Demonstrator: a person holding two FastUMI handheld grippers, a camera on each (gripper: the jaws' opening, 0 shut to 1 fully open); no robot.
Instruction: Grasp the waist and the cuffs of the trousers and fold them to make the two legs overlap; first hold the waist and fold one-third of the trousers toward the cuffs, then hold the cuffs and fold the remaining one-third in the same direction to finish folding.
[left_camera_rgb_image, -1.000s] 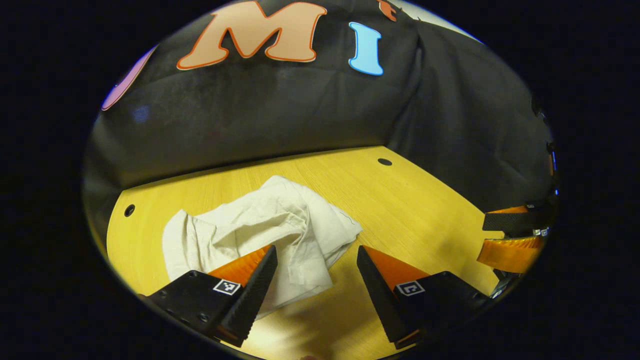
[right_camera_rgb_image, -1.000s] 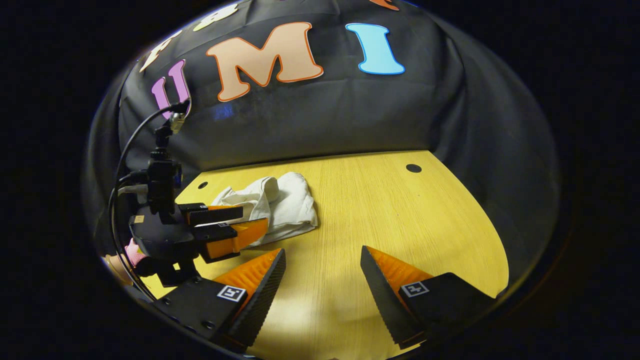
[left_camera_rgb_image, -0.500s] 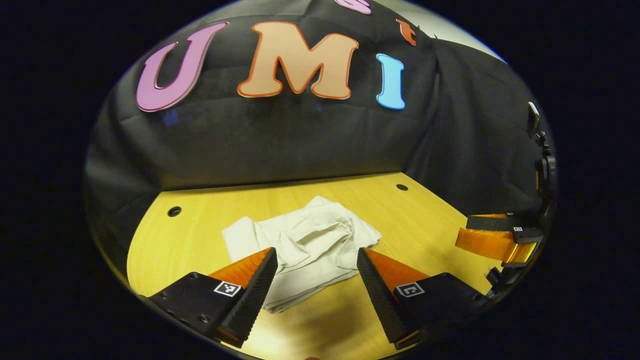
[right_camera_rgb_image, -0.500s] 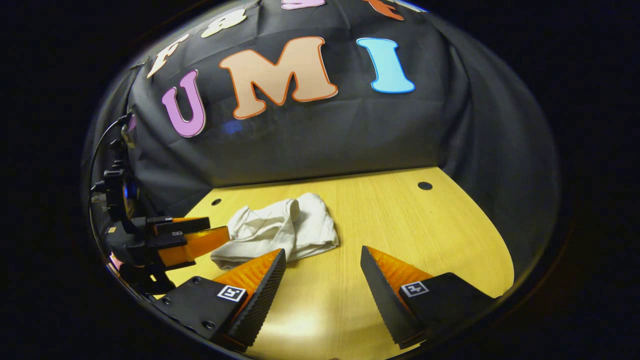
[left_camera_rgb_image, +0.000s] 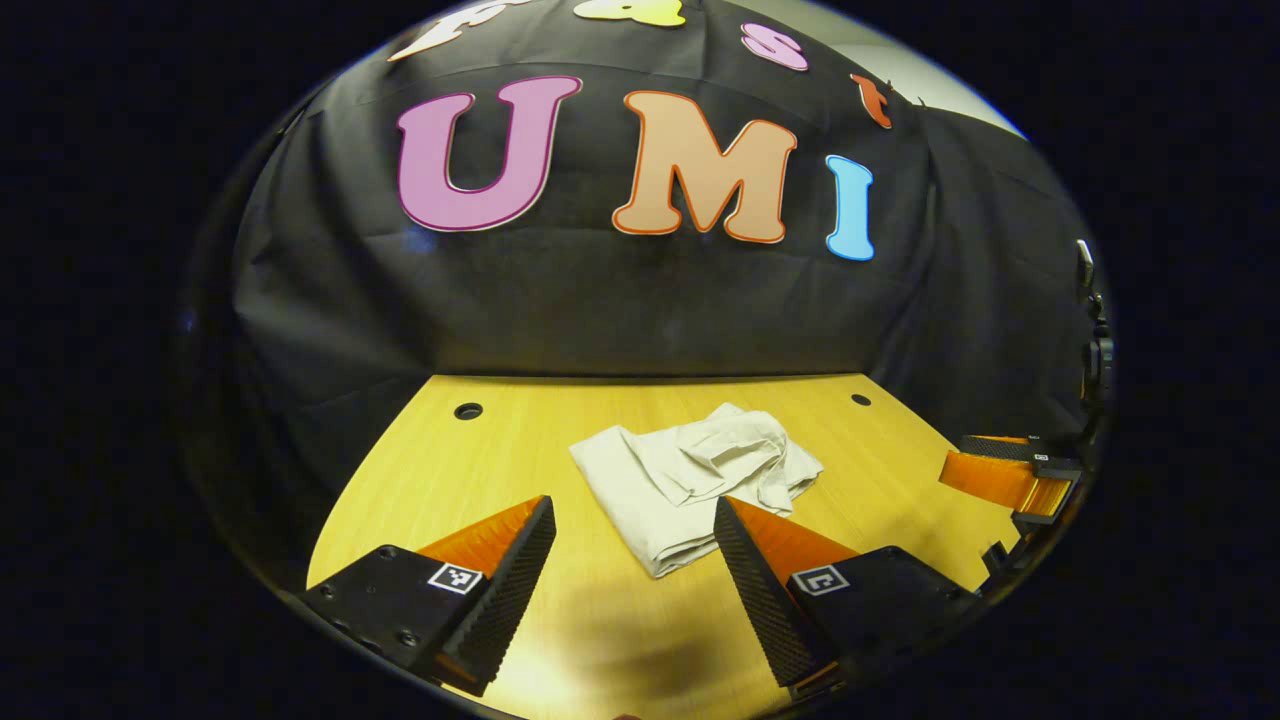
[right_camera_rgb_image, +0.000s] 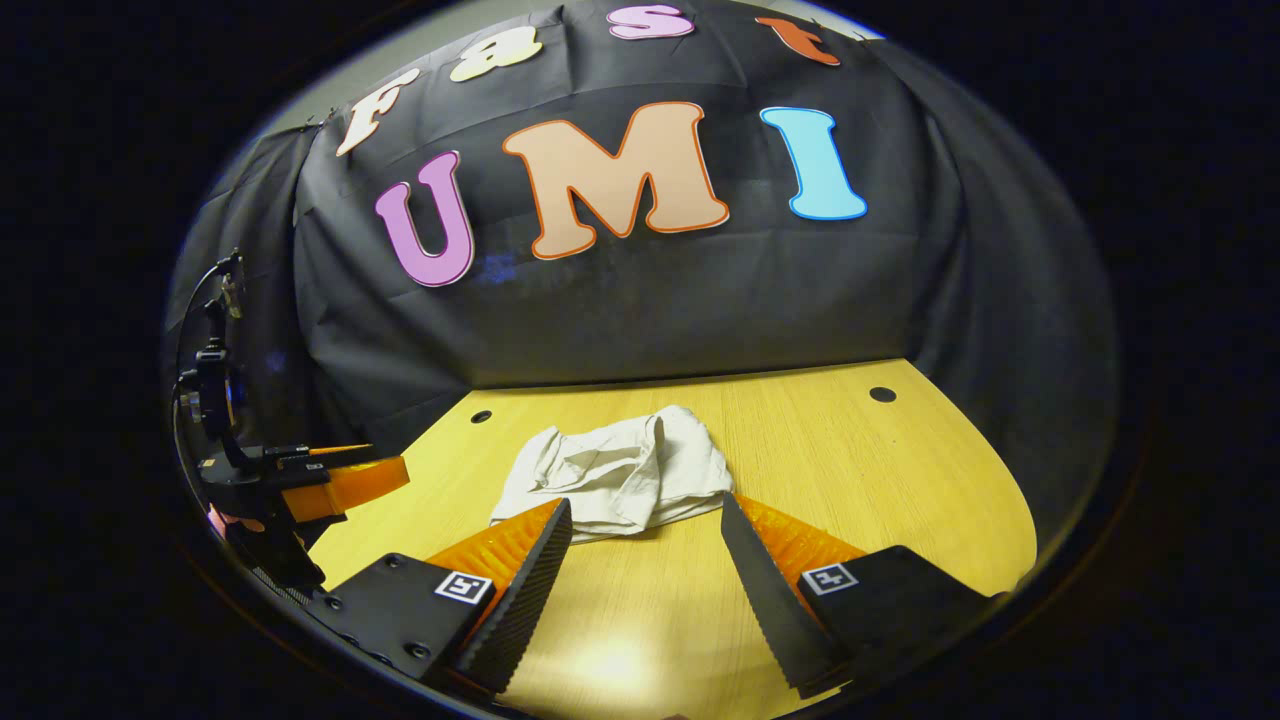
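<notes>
The white trousers (left_camera_rgb_image: 690, 475) lie in a small folded, rumpled bundle on the yellow wooden table (left_camera_rgb_image: 500, 470), toward its back. In the right gripper view the trousers (right_camera_rgb_image: 620, 475) sit just beyond my fingers. My left gripper (left_camera_rgb_image: 632, 535) is open, held above the near table, apart from the cloth. My right gripper (right_camera_rgb_image: 645, 540) is open too, nothing between its fingers. The right gripper (left_camera_rgb_image: 1010, 470) shows at the right edge of the left gripper view; the left gripper (right_camera_rgb_image: 320, 480) shows at the left edge of the right gripper view.
The black cloth wall (right_camera_rgb_image: 640, 320) stands close behind the table's back edge. Small round holes (left_camera_rgb_image: 467, 411) (right_camera_rgb_image: 882, 394) mark the table's far corners. Bare wood (right_camera_rgb_image: 900, 500) stretches to the right of the bundle.
Both grippers have drawn back and up from the trousers, which now look smaller and farther off. The left gripper, earlier over the cloth, now stands apart from it. The bundle stays put.
</notes>
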